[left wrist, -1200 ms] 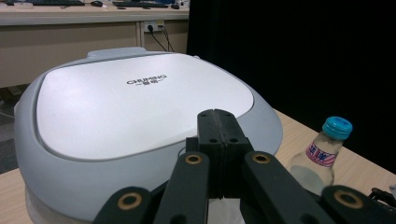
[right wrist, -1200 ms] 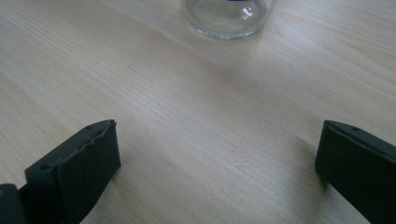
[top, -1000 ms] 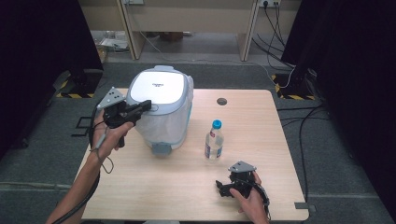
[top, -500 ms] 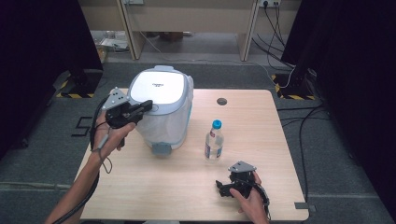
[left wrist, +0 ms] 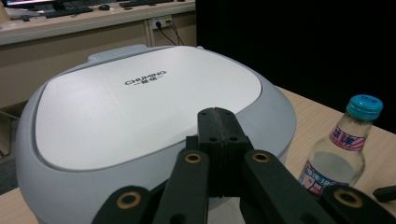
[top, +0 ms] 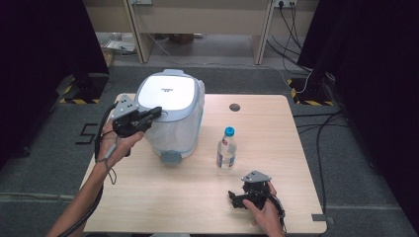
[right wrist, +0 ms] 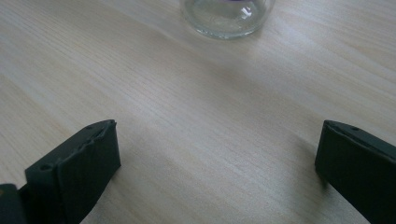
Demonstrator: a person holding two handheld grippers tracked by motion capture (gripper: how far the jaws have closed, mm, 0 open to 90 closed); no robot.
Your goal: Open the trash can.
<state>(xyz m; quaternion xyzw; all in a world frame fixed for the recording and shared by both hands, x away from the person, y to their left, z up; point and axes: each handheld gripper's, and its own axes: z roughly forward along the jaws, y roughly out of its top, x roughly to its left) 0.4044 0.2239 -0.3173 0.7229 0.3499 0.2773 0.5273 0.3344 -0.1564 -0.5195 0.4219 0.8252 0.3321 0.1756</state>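
Observation:
A grey bin with a flat white lid [top: 170, 96] stands at the table's back left; the lid [left wrist: 144, 107] reads CHUMING. My left gripper [top: 156, 111] is shut with nothing in it, and its joined tips [left wrist: 217, 122] hover at the lid's near left edge. A clear water bottle with a blue cap [top: 226, 148] stands upright mid-table, right of the bin, its cap [left wrist: 366, 105] and label visible beyond the lid. My right gripper [top: 236, 198] rests low on the table near the front edge, open wide, its jaws apart over bare wood, the bottle's base [right wrist: 226, 16] just ahead.
The wooden table [top: 296, 163] has a round cable hole [top: 234, 107] at the back. Beyond it stand a light wooden desk [top: 197, 19] and floor cables [top: 316, 74]. Dark curtains flank both sides.
My left gripper has crept slightly right, closer over the bin lid's edge. The right gripper and the bottle have not moved.

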